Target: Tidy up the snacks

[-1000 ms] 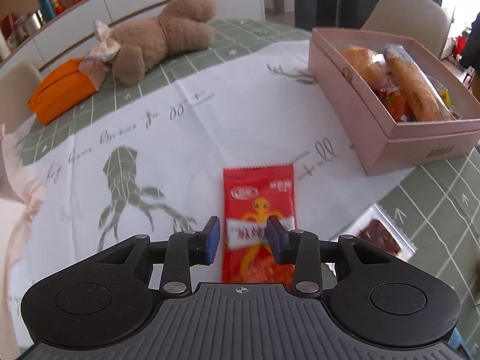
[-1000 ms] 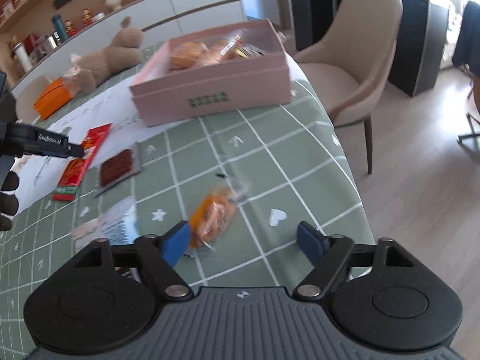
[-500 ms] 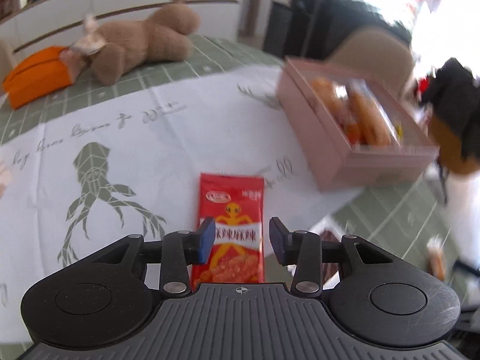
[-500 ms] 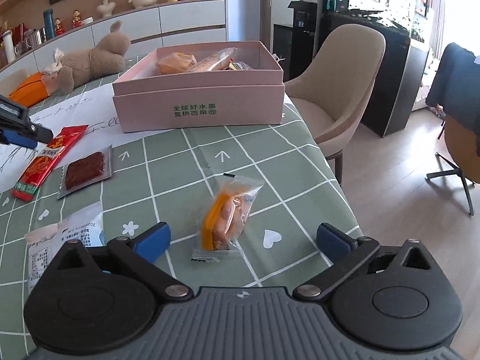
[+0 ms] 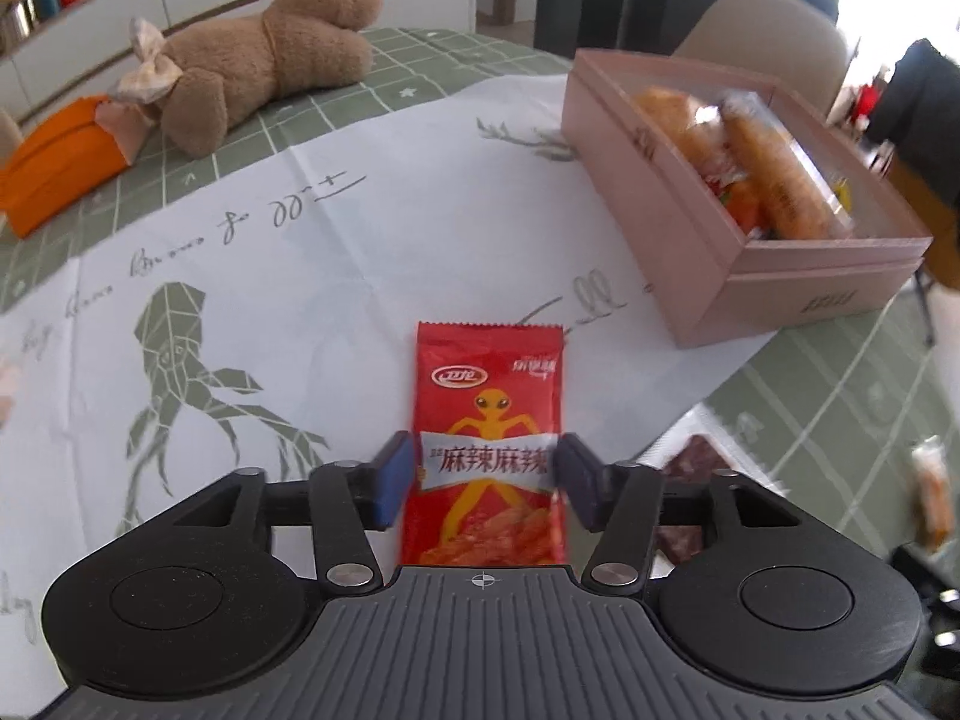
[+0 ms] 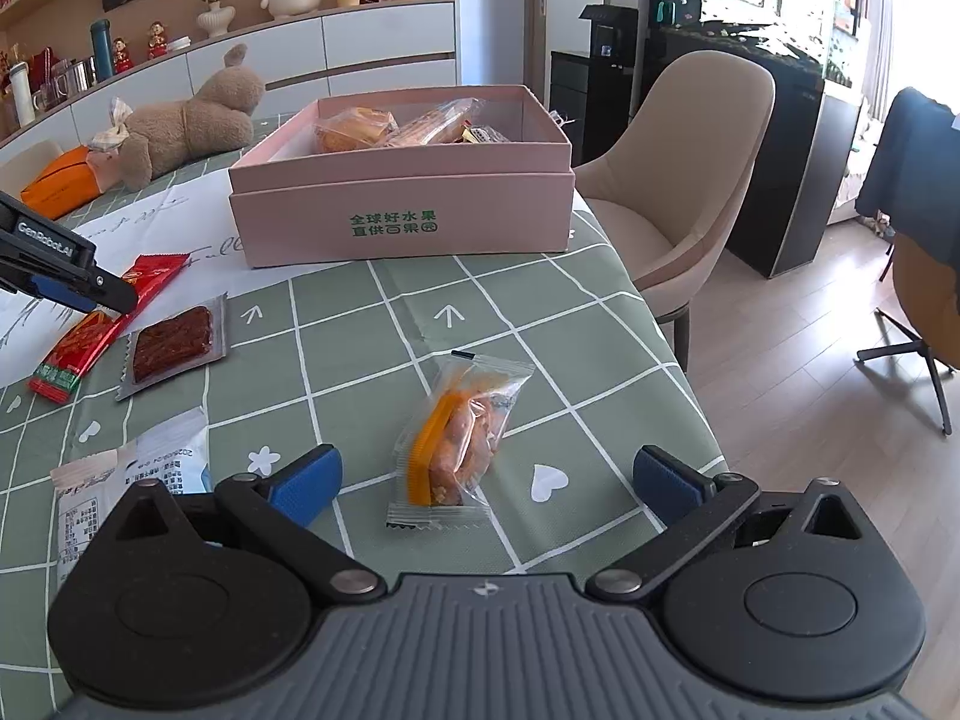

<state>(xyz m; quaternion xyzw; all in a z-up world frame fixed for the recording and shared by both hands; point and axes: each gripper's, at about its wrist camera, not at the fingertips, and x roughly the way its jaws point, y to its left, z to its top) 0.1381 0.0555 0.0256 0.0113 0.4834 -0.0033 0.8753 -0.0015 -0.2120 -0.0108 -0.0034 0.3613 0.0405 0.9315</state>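
Meanwhile, two grippers line up on loose snacks beside the pink box [image 6: 401,213].
Left gripper [image 5: 485,480] narrowly straddles the red spicy-strip packet [image 5: 489,438], which lies lengthwise along its fingers on the tablecloth (contact unclear); right gripper [image 6: 485,480], jaws wide, faces the clear-wrapped orange pastry [image 6: 459,432].

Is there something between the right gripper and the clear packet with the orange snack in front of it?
Nothing visible. The right gripper is open, and the clear packet with the orange snack lies on bare green checked tablecloth just ahead of its fingers.
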